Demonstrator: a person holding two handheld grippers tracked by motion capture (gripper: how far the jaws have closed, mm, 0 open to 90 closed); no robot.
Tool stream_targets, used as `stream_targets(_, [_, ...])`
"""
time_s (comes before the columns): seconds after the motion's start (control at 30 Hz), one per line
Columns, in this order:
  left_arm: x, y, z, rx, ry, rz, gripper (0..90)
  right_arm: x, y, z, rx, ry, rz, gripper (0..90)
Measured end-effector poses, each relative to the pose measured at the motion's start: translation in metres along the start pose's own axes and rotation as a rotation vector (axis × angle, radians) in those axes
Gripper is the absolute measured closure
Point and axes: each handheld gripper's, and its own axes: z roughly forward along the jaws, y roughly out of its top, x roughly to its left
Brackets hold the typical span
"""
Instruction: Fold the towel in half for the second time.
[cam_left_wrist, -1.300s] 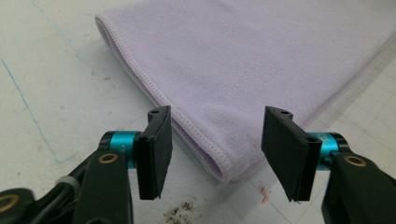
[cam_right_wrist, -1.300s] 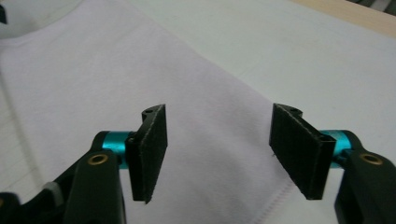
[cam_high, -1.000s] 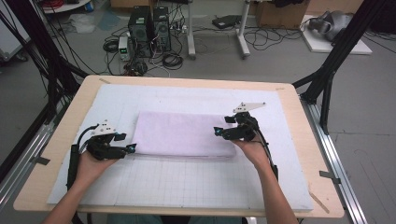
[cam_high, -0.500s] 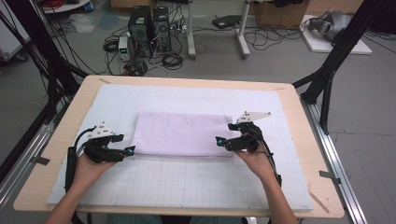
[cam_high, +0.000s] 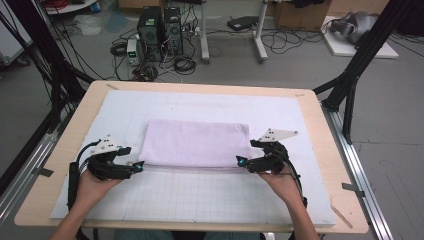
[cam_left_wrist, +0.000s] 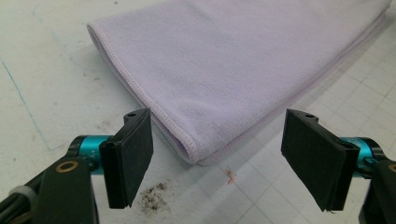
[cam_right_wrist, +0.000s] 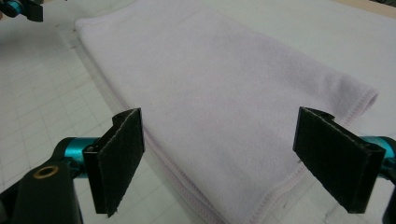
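Resting on the white gridded mat (cam_high: 200, 195) covering the wooden counter (cam_high: 320, 125), the left gripper (cam_high: 137, 167) has just been opening, its flat black padded fingers (cam_left_wrist: 130, 156) wide apart and empty beside the folded, soft lilac rectangular towel (cam_high: 195, 142); the right gripper (cam_high: 241, 162) likewise.

We see a wooden table (cam_high: 320, 125) covered by a white gridded mat (cam_high: 200, 195), which bears a dark smudge (cam_left_wrist: 152, 196) and a small orange mark (cam_left_wrist: 230, 174). Beyond the table, on the grey floor, stand two black computer towers (cam_high: 160, 27) amid tangled cables (cam_high: 185, 62). Black frame poles (cam_high: 360, 55) rise at the right and left.
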Motion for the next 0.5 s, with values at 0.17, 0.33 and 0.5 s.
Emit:
stream_targets(0.17, [-0.002, -0.005, -0.004, -0.005, -0.001, -0.006, 24.6, 0.002, -0.006, -0.009, -0.01, -0.011, -0.002, 15.6])
stream_targets(0.33, [-0.003, -0.008, -0.008, -0.008, 0.001, -0.008, 24.2, 0.005, -0.013, -0.013, -0.011, -0.008, 0.005, 14.8])
stream_targets(0.5, [-0.005, -0.009, -0.011, -0.011, 0.002, 0.0, 23.9, 0.009, -0.018, -0.016, -0.018, -0.01, 0.002, 14.1])
